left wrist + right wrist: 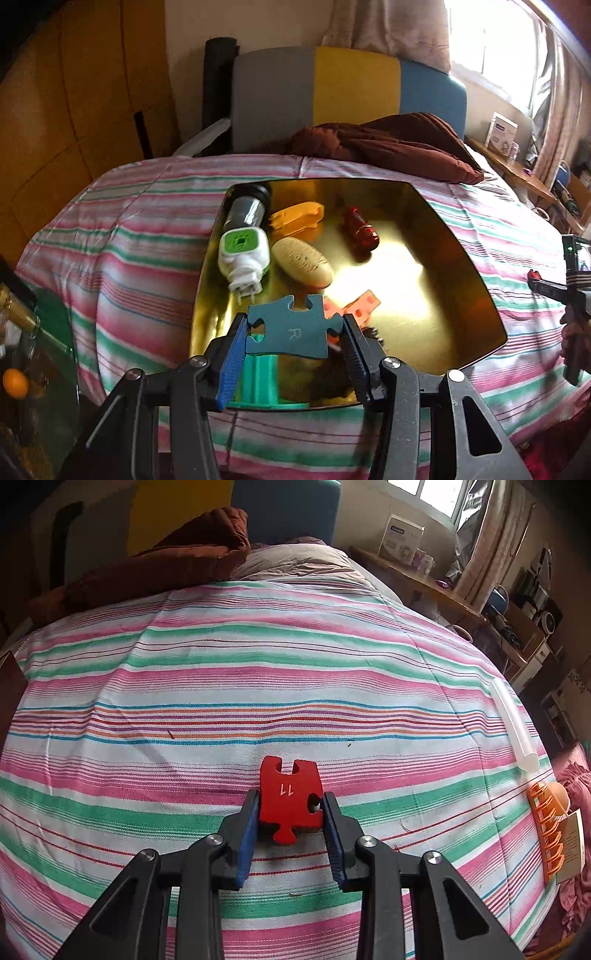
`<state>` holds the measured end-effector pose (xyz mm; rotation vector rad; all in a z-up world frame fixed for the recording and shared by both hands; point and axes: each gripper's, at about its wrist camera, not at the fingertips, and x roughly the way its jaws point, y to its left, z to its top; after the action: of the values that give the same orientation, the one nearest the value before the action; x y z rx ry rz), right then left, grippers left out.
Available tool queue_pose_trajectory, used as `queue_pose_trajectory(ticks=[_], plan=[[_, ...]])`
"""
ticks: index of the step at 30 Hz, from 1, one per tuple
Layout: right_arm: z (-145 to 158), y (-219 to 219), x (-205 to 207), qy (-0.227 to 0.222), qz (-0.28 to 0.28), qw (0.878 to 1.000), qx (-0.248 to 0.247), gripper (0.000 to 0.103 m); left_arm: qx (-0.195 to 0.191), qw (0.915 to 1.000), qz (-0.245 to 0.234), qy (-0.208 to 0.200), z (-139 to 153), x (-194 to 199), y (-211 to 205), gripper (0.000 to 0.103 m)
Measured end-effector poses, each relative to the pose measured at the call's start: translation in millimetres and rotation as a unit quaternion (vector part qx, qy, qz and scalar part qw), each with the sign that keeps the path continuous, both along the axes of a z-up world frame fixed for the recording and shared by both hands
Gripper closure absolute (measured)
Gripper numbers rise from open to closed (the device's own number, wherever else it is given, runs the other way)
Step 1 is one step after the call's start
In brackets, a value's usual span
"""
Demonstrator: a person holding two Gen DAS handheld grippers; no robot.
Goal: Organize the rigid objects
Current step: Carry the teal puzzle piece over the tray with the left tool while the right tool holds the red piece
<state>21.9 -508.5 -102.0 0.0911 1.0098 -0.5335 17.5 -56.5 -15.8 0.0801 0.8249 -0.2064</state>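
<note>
Puzzle pieces gripped over tray and bed

Left gripper (293, 334) clamps a teal piece (290, 334) over the gold tray's (461, 314) near edge. Right gripper (290, 808) clamps a red piece (290, 799) above the bedspread (258, 686). Released here, teal could land on the pink part (360, 308) just ahead (or skid on the slick tray). Dark clutter beneath the left jaws is unreadable.

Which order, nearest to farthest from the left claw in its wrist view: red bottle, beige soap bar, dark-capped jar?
From the left claw:
1. Beige soap bar, just ahead on the tray.
2. Red bottle, farther, right of centre.
3. Dark-capped jar, back-left corner.
</note>
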Motion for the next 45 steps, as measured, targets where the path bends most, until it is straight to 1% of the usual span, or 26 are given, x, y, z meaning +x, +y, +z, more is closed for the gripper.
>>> queue_pose_trajectory(ticks=[6, 14, 24, 28, 31, 33, 34, 35, 38, 41, 45], plan=[[-1, 5, -1, 0.000, 0.007, 1.000, -0.015, 0.071, 0.002, 0.9999, 0.011, 0.008, -7, -1, 13, 0.053], [-1, 11, -1, 0.006, 0.017, 0.999, -0.037, 0.071, 0.004, 0.9995, 0.030, 0.007, -7, -3, 30, 0.053], [-1, 10, 0, 0.009, 0.018, 0.999, -0.040, 0.071, 0.011, 0.9972, 0.073, 0.011, -11, -11, 69, 0.053], [2, 7, 2, 0.011, 0.006, 1.000, -0.024, 0.071, 0.007, 0.9967, 0.079, 0.014, -10, -14, 78, 0.053], [6, 6, 2, 0.009, 0.002, 1.000, 0.004, 0.071, -0.018, 0.9961, 0.081, 0.031, -12, -12, 86, 0.053], [8, 10, 3, -0.001, 0.016, 0.999, 0.034, 0.071, -0.041, 0.9950, 0.077, 0.048, -13, -8, 89, 0.053], [9, 16, 5, -0.002, 0.027, 0.999, 0.038, 0.071, -0.054, 0.9942, 0.074, 0.056, -14, -6, 89, 0.053], [8, 22, 6, -0.002, 0.038, 0.999, 0.038, 0.071, -0.067, 0.9935, 0.067, 0.062, -13, -4, 88, 0.053], [6, 48, 12, 0.001, 0.091, 0.996, 0.021, 0.071, -0.086, 0.9932, 0.041, 0.067, -9, 2, 76, 0.053], [3, 62, 15, 0.008, 0.110, 0.994, -0.013, 0.071, -0.103, 0.9922, 0.017, 0.069, -2, 13, 59, 0.053], [3, 59, 17, 0.008, 0.108, 0.994, -0.003, 0.071, -0.123, 0.9888, -0.015, 0.083, 5, 33, 30, 0.053]])
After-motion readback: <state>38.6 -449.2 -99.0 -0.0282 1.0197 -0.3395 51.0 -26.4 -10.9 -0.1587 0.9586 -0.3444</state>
